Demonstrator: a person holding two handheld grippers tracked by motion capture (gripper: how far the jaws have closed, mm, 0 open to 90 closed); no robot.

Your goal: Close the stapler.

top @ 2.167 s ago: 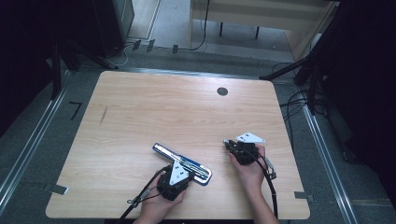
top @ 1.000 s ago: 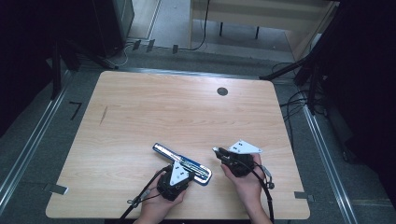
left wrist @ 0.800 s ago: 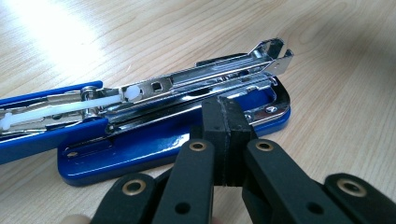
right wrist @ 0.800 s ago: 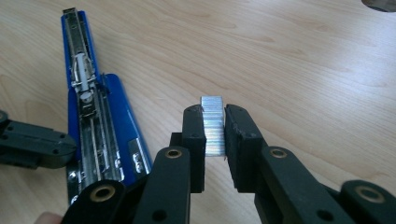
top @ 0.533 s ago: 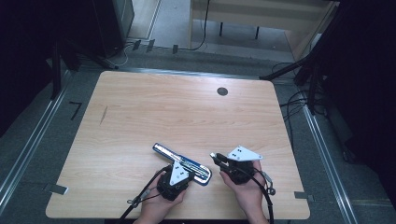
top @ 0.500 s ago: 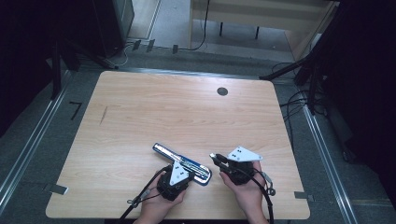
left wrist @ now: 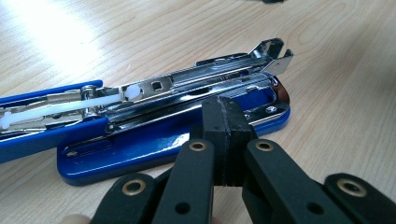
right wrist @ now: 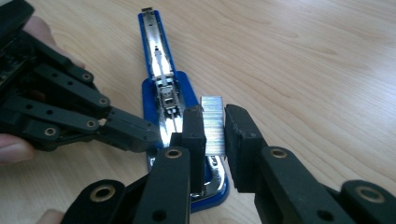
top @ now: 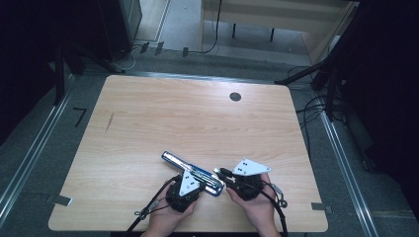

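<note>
Blue stapler (top: 192, 173), lid open, lower centre of our counter (top: 197, 118); left hand-held gripper (left wrist: 224, 121) pressed together, right hand-held gripper (right wrist: 214, 128) pinching our staple strip (right wrist: 212, 123).

We see a table (top: 148, 118) of pale wood-grain laminate, smooth with a soft sheen under the light. The stapler (left wrist: 154, 140) has a glossy blue base, seemingly enamelled or plastic, and a bright, mirror-polished metal magazine with a white plastic pusher rod. The strip of staples (right wrist: 212, 123) is dull silver metal, finely ribbed. We note matt black gripper pads (right wrist: 194, 130), faintly rough, on smooth black links with brass-coloured rivets.
</note>
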